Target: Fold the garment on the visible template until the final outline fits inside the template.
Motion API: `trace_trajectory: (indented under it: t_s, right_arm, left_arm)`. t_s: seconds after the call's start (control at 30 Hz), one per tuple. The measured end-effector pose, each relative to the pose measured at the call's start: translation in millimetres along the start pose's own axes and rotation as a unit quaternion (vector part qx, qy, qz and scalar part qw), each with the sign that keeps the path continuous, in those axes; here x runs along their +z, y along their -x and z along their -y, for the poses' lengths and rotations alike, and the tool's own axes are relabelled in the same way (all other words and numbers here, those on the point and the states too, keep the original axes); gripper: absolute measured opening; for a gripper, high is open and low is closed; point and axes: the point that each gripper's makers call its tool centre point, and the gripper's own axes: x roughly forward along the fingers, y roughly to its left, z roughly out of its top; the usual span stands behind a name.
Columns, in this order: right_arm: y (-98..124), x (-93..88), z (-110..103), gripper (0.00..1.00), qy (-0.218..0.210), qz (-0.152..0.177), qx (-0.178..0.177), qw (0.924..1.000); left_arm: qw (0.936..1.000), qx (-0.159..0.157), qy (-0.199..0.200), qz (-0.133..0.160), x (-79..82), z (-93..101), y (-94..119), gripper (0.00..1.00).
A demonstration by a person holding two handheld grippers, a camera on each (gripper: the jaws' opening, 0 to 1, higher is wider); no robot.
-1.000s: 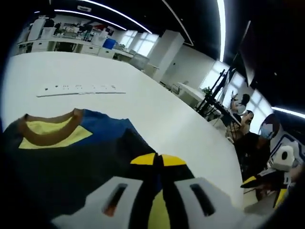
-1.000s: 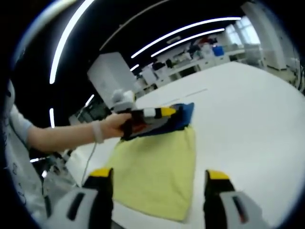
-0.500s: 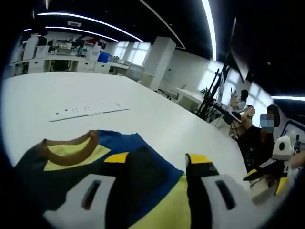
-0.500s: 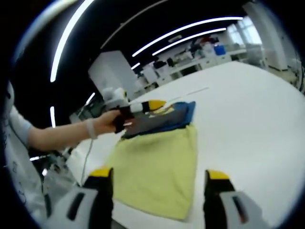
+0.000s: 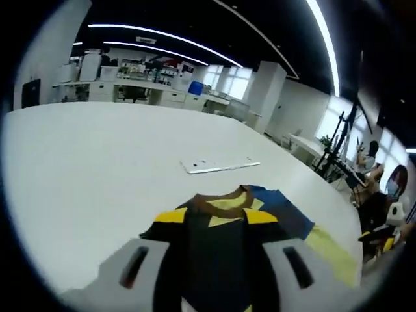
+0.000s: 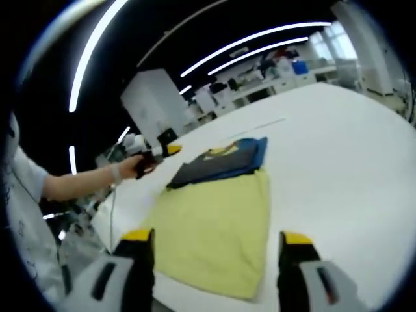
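The folded garment [image 6: 224,158], soft dark-and-yellow cloth, lies flat on the smooth white table [image 6: 338,143], broad bare tabletop around it. Left gripper [image 5: 208,218] and right gripper [image 6: 213,237] both stand parted, holding nothing.

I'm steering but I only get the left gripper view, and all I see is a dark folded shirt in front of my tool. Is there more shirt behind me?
Observer: Yes. In the right gripper view the garment has a big yellow part spread flat on the white table, nearer the right tool.
Operator: Is the right tool holding it?
Observer: No, its jaws stand open, with yellow cloth lying between them.
Operator: Where's my tool?
Observer: The left tool is off the cloth, beside the dark folded end.
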Motion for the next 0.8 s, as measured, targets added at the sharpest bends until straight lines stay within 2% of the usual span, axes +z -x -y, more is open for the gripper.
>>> trace_trajectory:
  t_s: [0.13,0.2,0.27,0.33,0.4,0.47,0.7,0.8]
  right_arm:
    - [-1,-1.3,-4,0.77,0.002,-0.003,0.000,1.0000]
    - [-1,-1.3,-5,0.77,0.000,-0.003,-0.001,1.0000]
    - [-1,-1.1,-6,0.77,-0.001,-0.002,-0.003,1.0000]
    - [-1,-0.7,-5,0.77,-0.003,-0.002,-0.004,1.0000]
    - [-1,-0.4,-5,0.77,-0.003,-0.001,-0.005,1.0000]
    - [-1,-0.9,-4,0.77,-0.004,-0.003,-0.006,1.0000]
    - [-2,-1.5,-2,0.76,-0.008,-0.005,-0.010,0.9999]
    - [-2,-2.3,1,0.76,-0.010,-0.006,-0.011,0.9999]
  left_arm:
    - [0.9996,0.022,0.010,-0.013,-9.9,-11.3,8,0.30]
    - [0.9983,0.031,0.043,-0.024,-21.8,-26.5,9,0.30]
    - [0.9973,0.038,0.053,-0.033,-30.0,-24.2,11,0.29]
    - [0.9976,0.037,0.043,-0.040,-34.1,-30.1,7,0.24]
    - [0.9965,0.041,0.055,-0.048,-38.8,-36.5,3,0.20]
    - [0.9952,0.044,0.073,-0.047,-40.5,-37.7,1,0.17]
    - [0.9920,0.060,0.095,-0.057,-49.9,-51.6,-15,0.14]
    - [0.9909,0.061,0.107,-0.052,-50.6,-53.7,-16,0.06]
